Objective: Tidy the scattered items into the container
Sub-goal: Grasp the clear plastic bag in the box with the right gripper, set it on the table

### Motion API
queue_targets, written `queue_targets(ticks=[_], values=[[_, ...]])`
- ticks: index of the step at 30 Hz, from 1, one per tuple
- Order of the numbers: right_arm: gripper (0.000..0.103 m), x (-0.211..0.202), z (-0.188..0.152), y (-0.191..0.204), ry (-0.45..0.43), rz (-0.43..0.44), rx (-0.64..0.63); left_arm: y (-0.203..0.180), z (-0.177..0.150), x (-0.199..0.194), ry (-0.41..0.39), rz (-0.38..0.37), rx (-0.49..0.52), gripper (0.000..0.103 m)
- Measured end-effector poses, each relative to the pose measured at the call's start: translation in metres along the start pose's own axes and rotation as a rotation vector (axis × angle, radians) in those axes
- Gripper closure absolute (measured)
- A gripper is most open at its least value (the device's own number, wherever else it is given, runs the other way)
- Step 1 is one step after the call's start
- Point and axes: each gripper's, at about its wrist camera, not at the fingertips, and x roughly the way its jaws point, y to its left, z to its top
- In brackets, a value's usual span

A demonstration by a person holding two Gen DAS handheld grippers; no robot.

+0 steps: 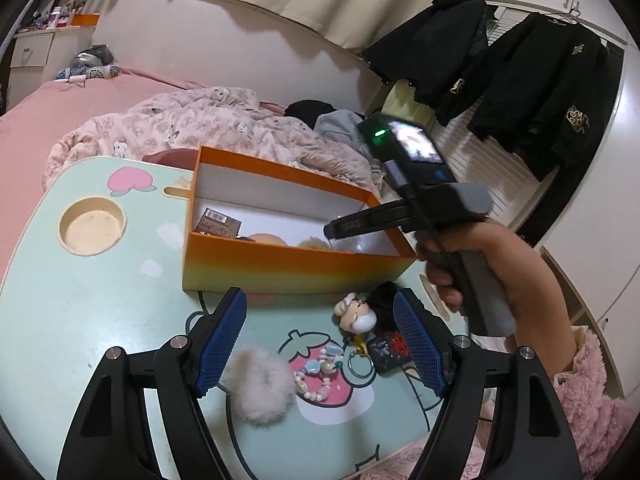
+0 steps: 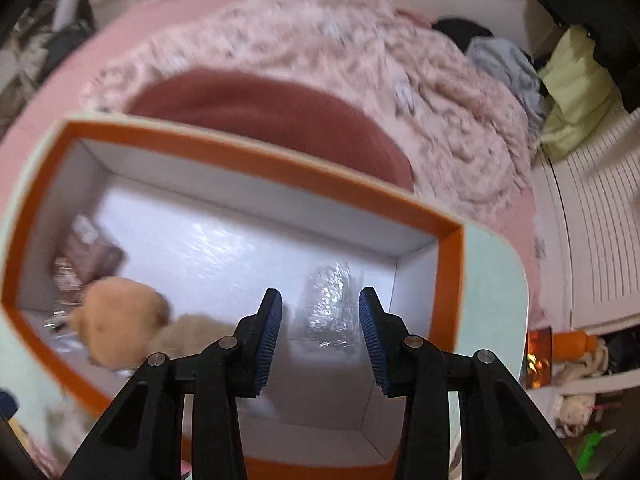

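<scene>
Blue ribbed pads on black arms frame the left gripper (image 1: 320, 344), whose jaws stand wide apart with nothing between them above the pale green cartoon-printed bench (image 1: 80, 312). Below that gap lie the scattered things: a fluffy grey-white pompom (image 1: 258, 390), a pastel bead bracelet (image 1: 318, 376) on a printed strawberry, a small cartoon figure keychain with a teal ring (image 1: 357, 318), a black fuzzy item (image 1: 384, 300) just beside it, and a small dark card with red print (image 1: 388, 350).

Beyond them stands the orange rectangular cardboard box with a white inside (image 1: 288, 268). It holds a brown printed packet (image 1: 218, 224) at its left end and a tan plush toy (image 1: 266, 238) near its front wall.

Over the box's right end, a hand in a fluffy pink sleeve (image 1: 500, 272) holds the right gripper (image 2: 320, 328). Its jaws are parted and empty, and a crumpled clear plastic wrapper (image 2: 330, 312) lies on the box floor between them. That view is blurred.

Behind the bench is a bed with a pink floral quilt (image 1: 208, 120).
</scene>
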Motion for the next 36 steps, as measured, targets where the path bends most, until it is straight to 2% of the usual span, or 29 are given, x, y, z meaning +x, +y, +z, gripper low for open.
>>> queue_targets(ticks=[3, 4, 5, 7, 9, 12, 15, 18, 20, 22, 24, 26, 30, 31, 34, 36], values=[[0.064, 0.003, 0.000, 0.000, -0.013, -0.040, -0.009, -0.002, -0.001, 0.002, 0.014, -0.026, 0.006, 0.027], [0.071, 0.002, 0.000, 0.000, -0.020, -0.056, -0.017, -0.003, -0.002, 0.002, 0.017, -0.033, 0.008, 0.027], [0.073, 0.002, -0.001, 0.001, -0.033, -0.073, -0.032, -0.003, -0.002, 0.002, 0.019, -0.036, 0.008, 0.027], [0.073, -0.002, -0.004, -0.001, -0.077, -0.040, -0.028, -0.003, -0.002, 0.003, 0.020, -0.034, 0.006, 0.027], [0.074, -0.010, -0.007, -0.012, -0.129, 0.026, 0.021, -0.002, -0.002, 0.003, 0.019, -0.025, 0.005, 0.027], [0.074, -0.042, -0.021, -0.024, -0.264, 0.104, 0.085, 0.000, -0.002, 0.003, 0.020, -0.013, -0.001, 0.027], [0.074, -0.081, -0.049, -0.033, -0.381, 0.257, 0.118, 0.005, -0.001, 0.004, 0.025, 0.002, -0.018, 0.027], [0.073, -0.110, -0.088, -0.035, -0.431, 0.423, 0.105, 0.011, -0.001, 0.004, 0.027, 0.020, -0.037, 0.027], [0.073, -0.115, -0.117, -0.035, -0.429, 0.534, 0.110, 0.014, 0.000, 0.005, 0.029, 0.027, -0.045, 0.027], [0.073, -0.111, -0.143, -0.033, -0.418, 0.582, 0.131, 0.017, -0.001, 0.006, 0.031, 0.036, -0.052, 0.027], [0.073, -0.104, -0.163, -0.030, -0.428, 0.597, 0.147, 0.017, -0.002, 0.008, 0.039, 0.037, -0.059, 0.027], [0.073, -0.097, -0.176, -0.027, -0.444, 0.574, 0.170, 0.017, -0.003, 0.010, 0.047, 0.040, -0.059, 0.027], [0.072, -0.087, -0.185, -0.024, -0.463, 0.534, 0.213, 0.014, -0.004, 0.012, 0.052, 0.046, -0.049, 0.027], [0.069, -0.086, -0.186, -0.023, -0.467, 0.523, 0.215, 0.014, -0.004, 0.012, 0.053, 0.045, -0.048, 0.027], [0.039, -0.089, -0.194, -0.020, -0.499, 0.475, 0.223, 0.013, -0.005, 0.012, 0.052, 0.046, -0.042, 0.027], [0.039, -0.093, -0.200, -0.018, -0.534, 0.474, 0.226, 0.012, -0.004, 0.012, 0.050, 0.047, -0.039, 0.027]])
